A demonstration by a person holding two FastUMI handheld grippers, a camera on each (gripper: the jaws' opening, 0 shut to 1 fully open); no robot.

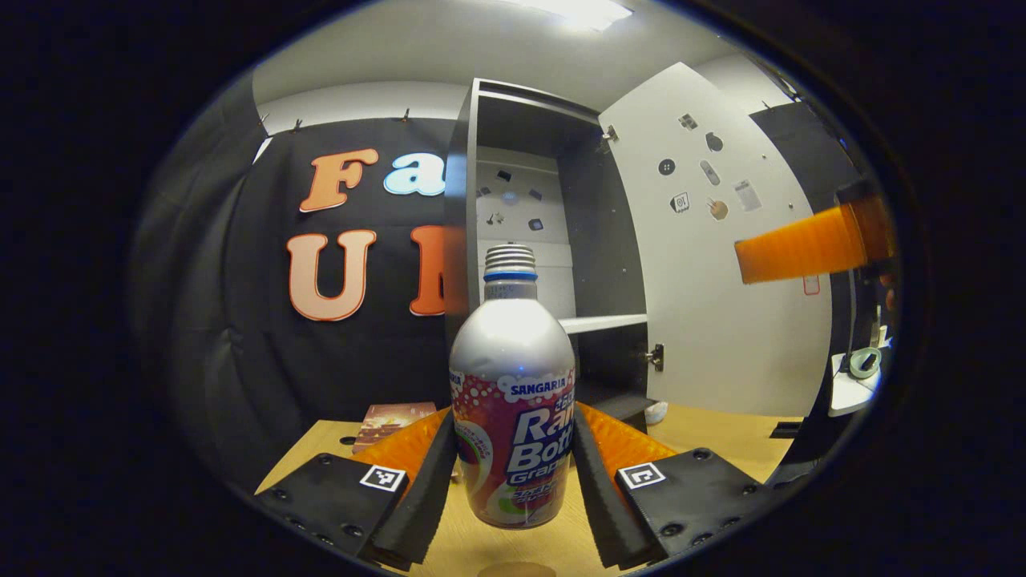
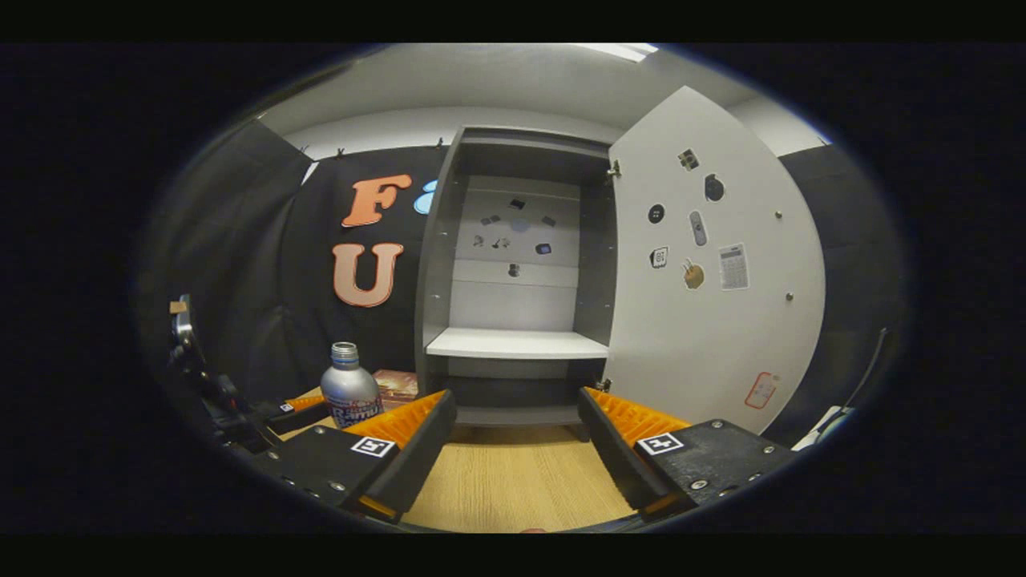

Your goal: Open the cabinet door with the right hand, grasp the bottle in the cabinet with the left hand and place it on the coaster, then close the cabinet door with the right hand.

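Booth wall of black cloth at far left, then the wooden table point(image 2: 513, 481) running under everything, with the cabinet point(image 2: 513, 240) standing open at centre and its door point(image 2: 713, 280) swung out to the right.

Leftmost on the table in the left gripper view, a brown flat item, likely the coaster point(image 1: 393, 421), lies partly behind the left gripper's near finger; its full outline is cut off, so whether it is the coaster is a judgement only.

Next, the bottle point(image 1: 513, 385): out of the cabinet, upright, between the fingers of the left gripper point(image 1: 513, 473). Both fingers sit against its lower body, so the left gripper appears closed on it. Whether its base rests on the table or hangs just above cannot be told. The right gripper view shows the same bottle point(image 2: 350, 397) left of the cabinet, near the coaster point(image 2: 397, 385).

Handling judgement: thin metal body, smooth and rounded, no cap visible, so likely slippery and prone to dent under hard squeeze; fill level unknown, weight uncertain. Best hold is the straight labelled section, kept vertical.

Centre-right: cabinet shelf point(image 2: 517, 343) bare. The right gripper point(image 2: 517, 449) has its fingers spread wide, holding nothing, facing the cabinet, well apart from the door. Door handle not made out.
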